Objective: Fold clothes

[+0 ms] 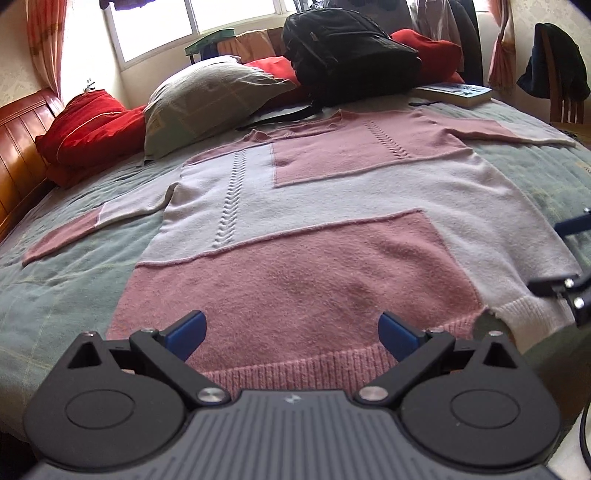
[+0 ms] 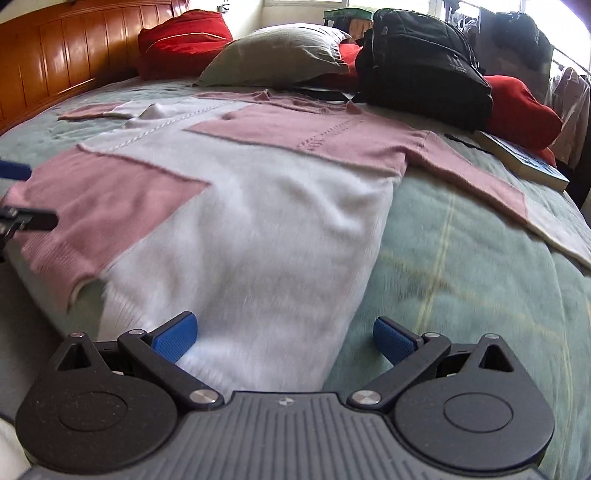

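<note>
Sweater of pink and white knit patches (image 1: 332, 206) lies spread flat on the green bedspread (image 2: 461, 258); my left gripper (image 1: 291, 332) and right gripper (image 2: 284, 336), both released, hover at its hem.

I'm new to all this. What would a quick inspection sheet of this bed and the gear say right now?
Surface: green bedspread on a bed with a wooden headboard.
Job's things: pink and white sweater lying flat, both sleeves spread out, not yet folded.
Clutter: black backpack, book, grey pillow and red pillows along the far side; the backpack's strap reaches the sweater's collar.
Grippers: left gripper open at the pink hem; right gripper open at the sweater's white hem corner.
Cables: dark cable at the left view's lower right edge.
Surroundings: bright window, curtains, chair draped with dark clothes.
</note>
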### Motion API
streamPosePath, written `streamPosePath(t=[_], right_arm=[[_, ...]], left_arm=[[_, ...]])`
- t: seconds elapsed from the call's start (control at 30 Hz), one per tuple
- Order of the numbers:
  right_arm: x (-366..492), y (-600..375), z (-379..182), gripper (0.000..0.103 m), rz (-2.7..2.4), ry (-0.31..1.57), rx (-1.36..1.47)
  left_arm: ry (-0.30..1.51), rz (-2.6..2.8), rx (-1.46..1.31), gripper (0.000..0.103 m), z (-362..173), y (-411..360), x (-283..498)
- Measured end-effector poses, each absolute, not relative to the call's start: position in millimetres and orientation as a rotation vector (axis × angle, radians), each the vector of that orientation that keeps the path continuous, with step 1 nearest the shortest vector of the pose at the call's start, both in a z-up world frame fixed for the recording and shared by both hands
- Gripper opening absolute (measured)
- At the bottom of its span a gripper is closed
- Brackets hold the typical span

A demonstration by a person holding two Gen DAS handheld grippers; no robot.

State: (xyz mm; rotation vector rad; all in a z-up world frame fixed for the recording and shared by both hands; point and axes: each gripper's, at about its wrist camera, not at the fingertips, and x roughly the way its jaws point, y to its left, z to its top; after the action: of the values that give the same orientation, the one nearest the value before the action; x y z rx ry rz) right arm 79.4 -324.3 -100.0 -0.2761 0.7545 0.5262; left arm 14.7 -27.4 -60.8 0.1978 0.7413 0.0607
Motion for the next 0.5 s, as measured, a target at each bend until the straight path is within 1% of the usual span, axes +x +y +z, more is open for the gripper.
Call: streamPosePath(t=[0.07, 0.2, 0.3, 0.4, 0.5], right_arm=[[72.6, -322.7, -93.8, 0.103, 0.546, 0.752, -0.306], [68.9, -311.4, -70.0, 0.103, 0.593, 0.661, -0.31], [72.6, -293.4, -64.6, 0.103, 0.652, 0.623, -0.311], [76.7, -275.5, -74.0, 0.103, 0.695, 0.637, -0.338], [81.4, -272.6, -85.4, 0.103, 0.723, 0.696, -0.331]], left_arm=[[0.739, 0.062, 0.205, 0.099, -60.1, -29.4, 13.2], [0.731, 0.078, 0.207, 0.099, -58.3, -30.0, 11.8], [0.727, 0.09, 0.201, 0.099, -57.8, -28.9, 11.1], [0.73, 0.106, 0.189, 0.099, -59.9, -24.2, 10.2], [0.751, 0.129, 0.154, 0.099, -66.5, -14.3, 13.4]])
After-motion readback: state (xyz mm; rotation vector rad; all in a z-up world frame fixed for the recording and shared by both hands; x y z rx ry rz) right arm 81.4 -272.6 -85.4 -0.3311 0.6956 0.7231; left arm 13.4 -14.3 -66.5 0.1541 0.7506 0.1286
